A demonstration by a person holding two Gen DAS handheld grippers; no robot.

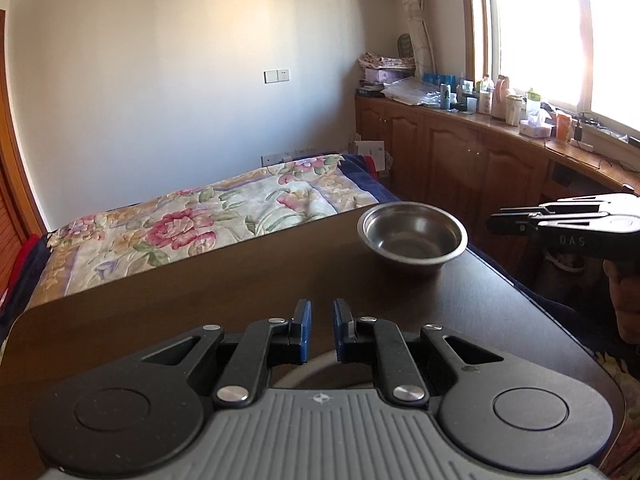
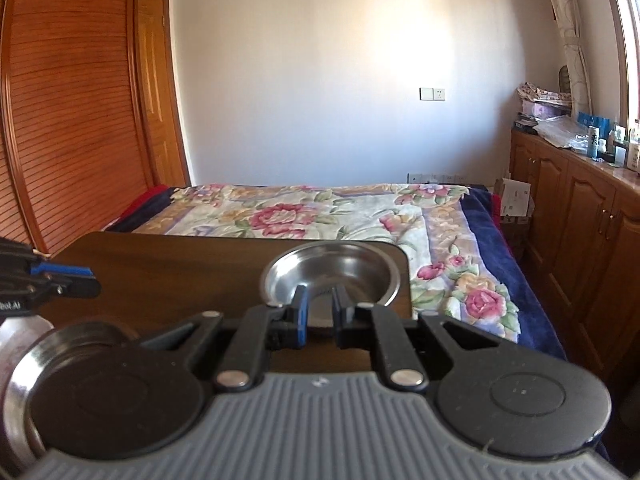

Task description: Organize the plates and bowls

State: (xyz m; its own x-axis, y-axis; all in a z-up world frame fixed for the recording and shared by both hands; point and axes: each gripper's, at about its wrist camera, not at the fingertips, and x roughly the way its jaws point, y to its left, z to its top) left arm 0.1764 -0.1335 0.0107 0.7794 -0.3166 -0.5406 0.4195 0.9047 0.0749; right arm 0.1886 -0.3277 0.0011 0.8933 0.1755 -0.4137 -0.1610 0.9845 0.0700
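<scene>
A steel bowl [image 1: 413, 236] stands at the far right corner of the dark wooden table [image 1: 200, 300]. My left gripper [image 1: 322, 330] is open with a narrow gap and empty, held above the table's near side; a steel rim [image 1: 316, 364] shows just under it. My right gripper [image 2: 320, 312] is open and empty, its tips just short of the bowl [image 2: 332, 272]. It also shows from the side in the left wrist view [image 1: 496, 222], right of the bowl. A steel dish [image 2: 24, 364] lies at the near left, with my left gripper [image 2: 86, 278] above it.
A bed with a floral blanket [image 2: 320, 212] lies beyond the table. Wooden cabinets [image 1: 460, 160] with bottles and clutter on top run along the right under the window. A slatted wardrobe door [image 2: 72, 120] stands at the left.
</scene>
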